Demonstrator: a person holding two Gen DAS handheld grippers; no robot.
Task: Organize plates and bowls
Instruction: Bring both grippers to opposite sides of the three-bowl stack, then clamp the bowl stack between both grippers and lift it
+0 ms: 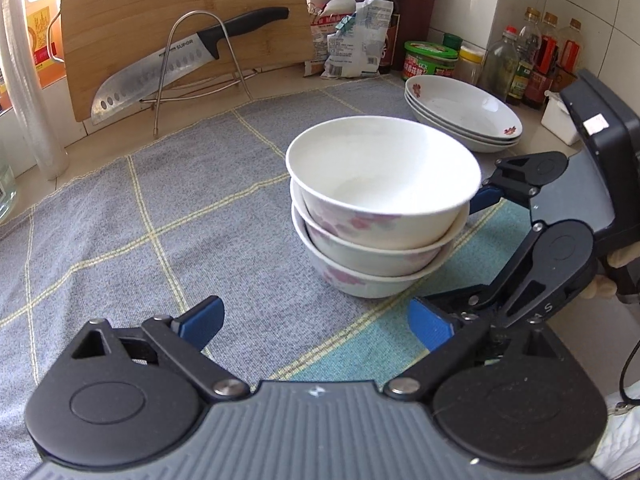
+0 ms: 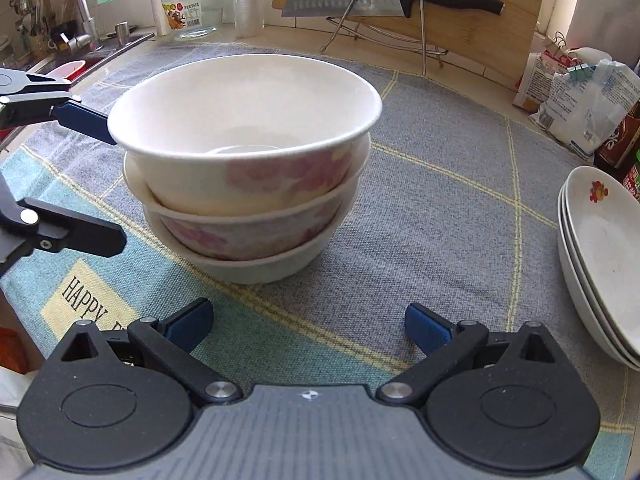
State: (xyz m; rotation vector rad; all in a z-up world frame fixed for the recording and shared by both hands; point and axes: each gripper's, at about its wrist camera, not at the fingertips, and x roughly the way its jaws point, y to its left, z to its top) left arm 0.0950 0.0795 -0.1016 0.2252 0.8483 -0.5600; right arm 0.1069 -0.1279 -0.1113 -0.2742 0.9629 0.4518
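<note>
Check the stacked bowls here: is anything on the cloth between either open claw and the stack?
Nothing visible. Only bare checked cloth lies between the right claw and the bowl stack, and likewise for the left claw. The plate stack sits off to the side, clear of both approaches.

each wrist camera looks forward over its own spread fingers, low and close to the cloth: both share the bowl stack [image 1: 380, 208] [image 2: 244, 164] ahead, the left from its left side, the right from its right.
</note>
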